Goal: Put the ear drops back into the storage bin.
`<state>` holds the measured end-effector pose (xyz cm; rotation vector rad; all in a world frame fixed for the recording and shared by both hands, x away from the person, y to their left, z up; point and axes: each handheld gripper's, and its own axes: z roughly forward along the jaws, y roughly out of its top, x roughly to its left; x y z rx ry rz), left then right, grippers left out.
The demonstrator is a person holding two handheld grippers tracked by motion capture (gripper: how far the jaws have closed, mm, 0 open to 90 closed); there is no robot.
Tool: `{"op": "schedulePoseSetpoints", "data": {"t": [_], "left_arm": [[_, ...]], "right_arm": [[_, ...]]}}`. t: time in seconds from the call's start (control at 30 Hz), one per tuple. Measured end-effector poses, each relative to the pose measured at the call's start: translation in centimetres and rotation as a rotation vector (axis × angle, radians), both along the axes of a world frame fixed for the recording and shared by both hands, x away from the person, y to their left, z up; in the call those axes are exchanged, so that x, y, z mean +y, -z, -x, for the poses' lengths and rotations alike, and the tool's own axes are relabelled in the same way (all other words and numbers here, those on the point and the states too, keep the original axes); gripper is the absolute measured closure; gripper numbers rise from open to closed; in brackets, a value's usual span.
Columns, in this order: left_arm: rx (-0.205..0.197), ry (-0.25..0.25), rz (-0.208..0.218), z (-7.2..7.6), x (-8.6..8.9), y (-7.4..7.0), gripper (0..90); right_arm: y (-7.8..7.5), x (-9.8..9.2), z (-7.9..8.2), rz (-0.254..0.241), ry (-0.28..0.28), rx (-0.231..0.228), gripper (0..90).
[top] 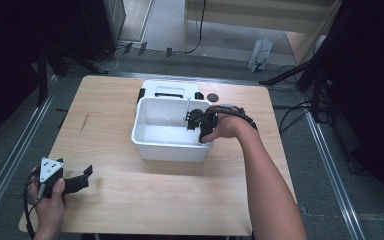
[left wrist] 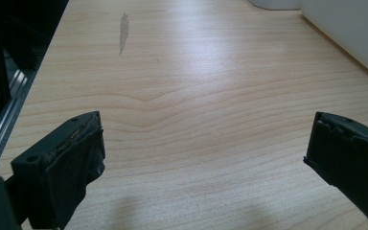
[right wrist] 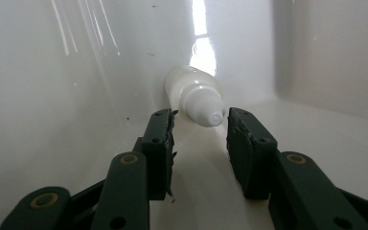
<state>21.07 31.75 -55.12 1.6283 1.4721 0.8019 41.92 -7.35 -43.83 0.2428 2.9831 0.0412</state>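
A small white bottle [right wrist: 195, 92] with a ribbed cap lies on the floor of a white plastic tub [top: 150, 146], against its wall, cap toward the camera. My right gripper [right wrist: 200, 129] reaches down inside the tub [right wrist: 52, 72], open, its two jaws on either side of the cap tip without touching it. In the high view the right gripper [top: 202, 122] sits at the tub's right inner side, held by a hand. My left gripper [top: 82, 176] rests near the table's front left corner, open wide over bare wood [left wrist: 196, 120], nothing between its fingers [left wrist: 69, 158].
A wooden table [top: 105, 200] carries the tub at its centre. Behind the tub stands a white device [top: 169, 90] with black parts, and a dark round disc [top: 213, 96]. A grey mark [left wrist: 123, 31] streaks the wood at the left. The tub's outer wall [left wrist: 354, 33] is at the far right of the left gripper view.
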Motion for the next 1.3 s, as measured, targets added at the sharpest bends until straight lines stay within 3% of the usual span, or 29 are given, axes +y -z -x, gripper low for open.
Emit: {"op": "schedulePoseSetpoints", "data": {"t": [0.23, 0.57, 0.93, 1.3], "left_arm": [[0.002, 0.002, -0.001, 0.0, 0.0, 0.0, 0.4], [-0.002, 0.0, -0.004, 0.0, 0.0, 0.0, 0.4], [-0.001, -0.001, -0.009, 0.0, -0.1, 0.0, 0.4], [0.0, -0.002, -0.014, 0.0, -0.2, 0.0, 0.4]], "right_arm": [[-1.0, -0.3, 0.0, -0.034, 0.013, -0.011, 60.7], [-4.0, -0.6, 0.7, -0.086, 0.026, -0.062, 57.2], [-6.4, -2.2, 1.6, -0.125, 0.045, -0.086, 54.5], [-7.0, -4.8, 2.3, -0.123, 0.081, -0.09, 52.7]]}}
